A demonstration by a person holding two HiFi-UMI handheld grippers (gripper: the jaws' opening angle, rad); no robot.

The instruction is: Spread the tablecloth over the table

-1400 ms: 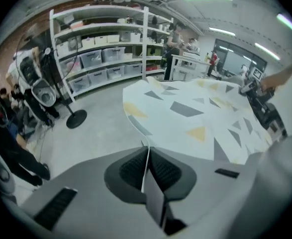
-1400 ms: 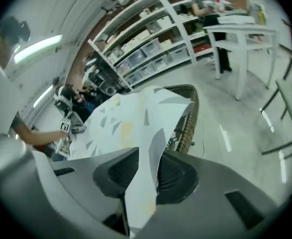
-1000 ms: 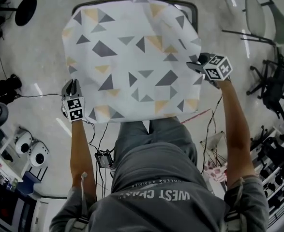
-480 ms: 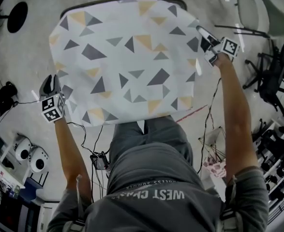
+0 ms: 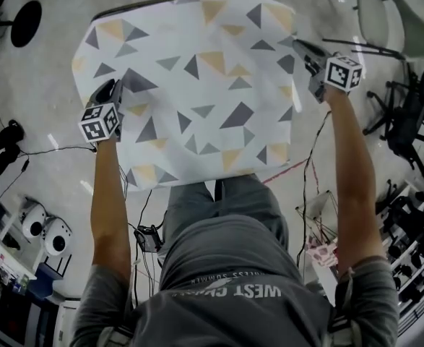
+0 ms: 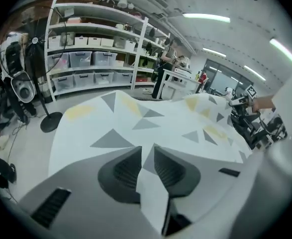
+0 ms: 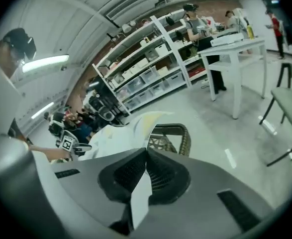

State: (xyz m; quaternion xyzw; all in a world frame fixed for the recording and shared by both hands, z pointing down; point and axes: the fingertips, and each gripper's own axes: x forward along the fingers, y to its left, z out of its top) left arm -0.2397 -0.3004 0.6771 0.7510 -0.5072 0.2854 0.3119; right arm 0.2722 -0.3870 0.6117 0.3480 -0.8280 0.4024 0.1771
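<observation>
the tablecloth (image 5: 197, 92) is draped over the table (image 7: 186, 138). from the head view it looks nearly square, so its long axis is hard to call. its near edge hangs at 6 o'clock over your legs, and its far right corner points to about 1 o'clock.

your left gripper (image 6: 147, 151) sits at the cloth's 9 o'clock edge. its jaws have just been opening and stand a narrow slit apart. a fold of the cloth's edge runs through the slit, and the pads do not look clamped on it.

your right gripper (image 7: 146, 152) is at the cloth's 2 o'clock edge. its jaws have just closed, pads together on a white flap of the cloth.

only the right gripper view shows the table's woven rim, bare at 1 o'clock of the jaws, with the cloth's corner curling up beside it. in the head view the table is hidden but for a thin dark line along the far edge.

the left gripper view shows the cloth's top lying in soft ridges, with shelving (image 6: 96, 59) behind at 11 o'clock. each gripper view catches the other gripper, small, across the cloth.

from the head view you cannot read either jaw gap, because the marker cubes cover them.
</observation>
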